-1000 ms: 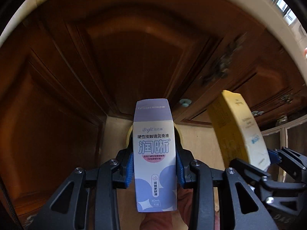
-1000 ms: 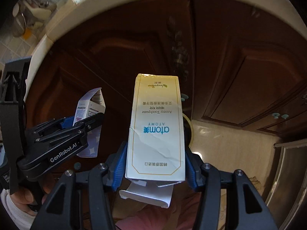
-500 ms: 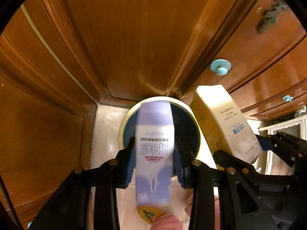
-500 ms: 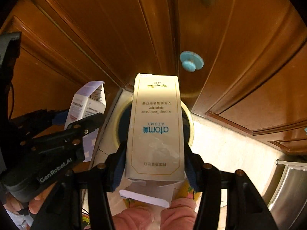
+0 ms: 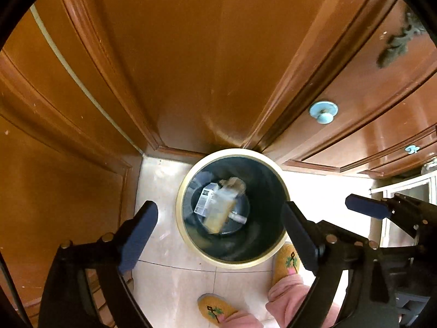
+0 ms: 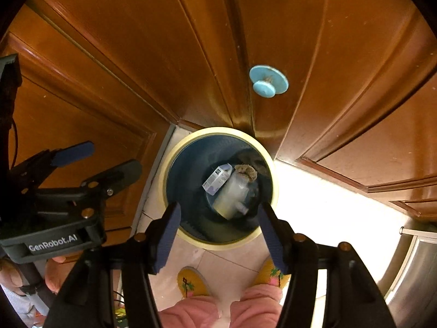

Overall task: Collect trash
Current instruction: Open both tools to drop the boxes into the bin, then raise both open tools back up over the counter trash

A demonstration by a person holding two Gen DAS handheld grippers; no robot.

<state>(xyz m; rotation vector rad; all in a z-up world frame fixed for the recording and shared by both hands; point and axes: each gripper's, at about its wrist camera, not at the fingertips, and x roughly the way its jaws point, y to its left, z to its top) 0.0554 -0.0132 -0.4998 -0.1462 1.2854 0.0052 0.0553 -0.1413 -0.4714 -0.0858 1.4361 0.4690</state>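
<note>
Left wrist view: both grippers, left and right, have just opened, fingers empty above the bin; boxes dropped inside.

Home kitchen: wooden cabinets, slippers

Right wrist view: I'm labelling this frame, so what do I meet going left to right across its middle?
Black left gripper → cream-rimmed dark round bin → small purple-and-white carton inside it → pale yellow box → steel appliance edge.
</note>
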